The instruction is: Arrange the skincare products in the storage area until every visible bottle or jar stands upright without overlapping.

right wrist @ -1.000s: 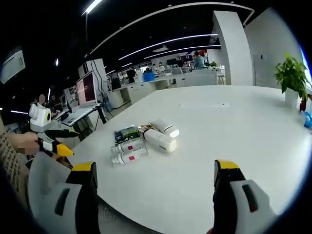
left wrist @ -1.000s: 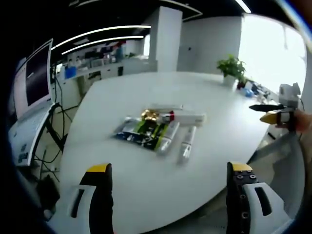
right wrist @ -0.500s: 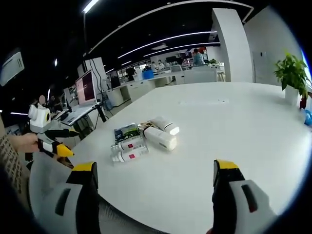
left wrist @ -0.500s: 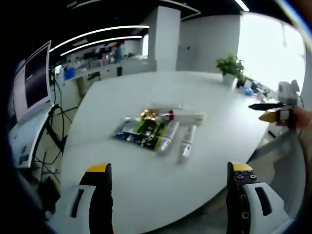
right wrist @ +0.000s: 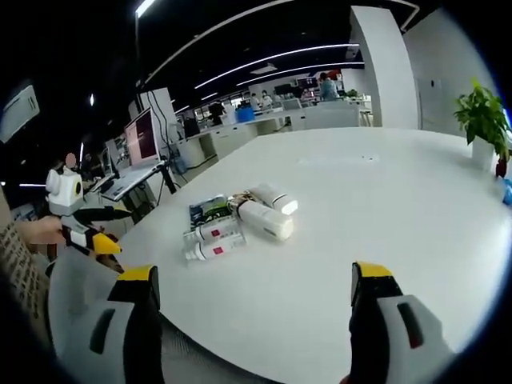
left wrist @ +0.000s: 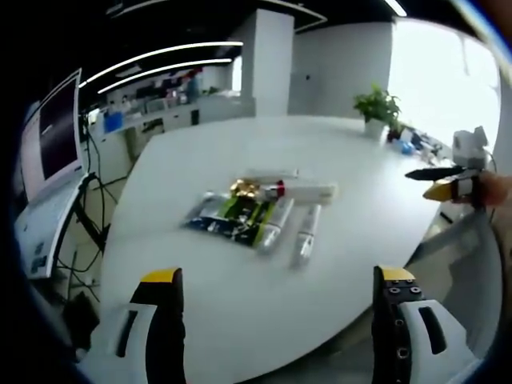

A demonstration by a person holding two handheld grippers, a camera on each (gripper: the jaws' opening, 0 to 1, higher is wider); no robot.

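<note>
My left tongs [left wrist: 276, 320] hang spread above the near edge of the white table [left wrist: 240, 312], jaws wide apart and gripping nothing. My right tongs [right wrist: 252, 320] are likewise spread and empty. The skincare products [left wrist: 260, 210] lie flat in a touching cluster near the table's middle, well apart from both tongs: two clear tubes [right wrist: 212, 242] side by side, a white bottle [right wrist: 264, 219] on its side, and flat sachets [left wrist: 228, 214]. A potted plant [left wrist: 376, 112] stands at the far edge.
</note>
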